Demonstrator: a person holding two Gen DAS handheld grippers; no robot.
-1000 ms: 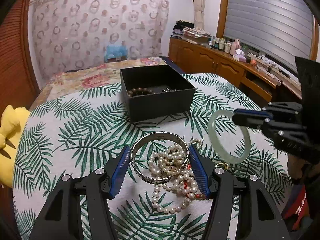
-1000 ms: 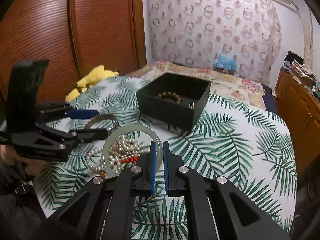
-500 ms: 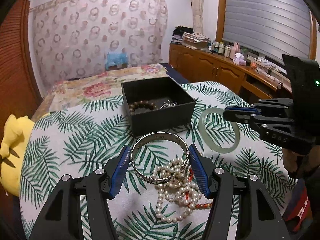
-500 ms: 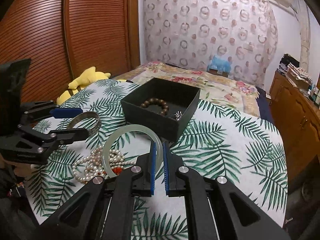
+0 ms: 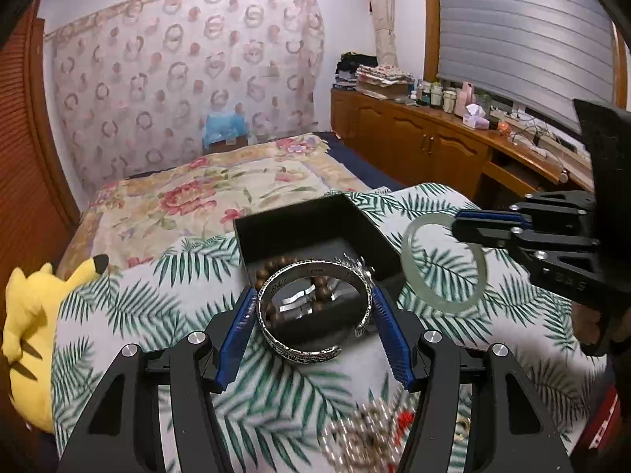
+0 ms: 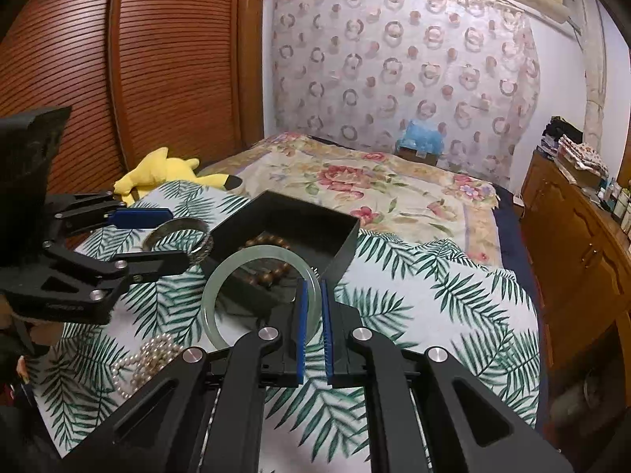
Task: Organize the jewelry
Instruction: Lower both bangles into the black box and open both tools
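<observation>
Blue pads of the left claw [image 5: 313,329] press on both sides of an engraved silver cuff bangle [image 5: 315,311], grasping it in the air just before the near wall of a black jewelry box [image 5: 315,232]. In the right wrist view the right claw [image 6: 313,315] is clenched on the rim of a pale green jade bangle [image 6: 256,295], which hangs to the left of its fingers, over the box's near corner. Inside the box lies a brown wooden bead bracelet [image 6: 268,244], with a small silvery piece near its right wall, too small to name. A pearl necklace [image 6: 142,362] with some red beads lies heaped on the palm-leaf-printed surface [image 6: 434,307], nearer than the box. A yellow plush toy [image 5: 31,323] rests at the surface's left edge, and a floral bedspread [image 6: 374,181] lies beyond.
</observation>
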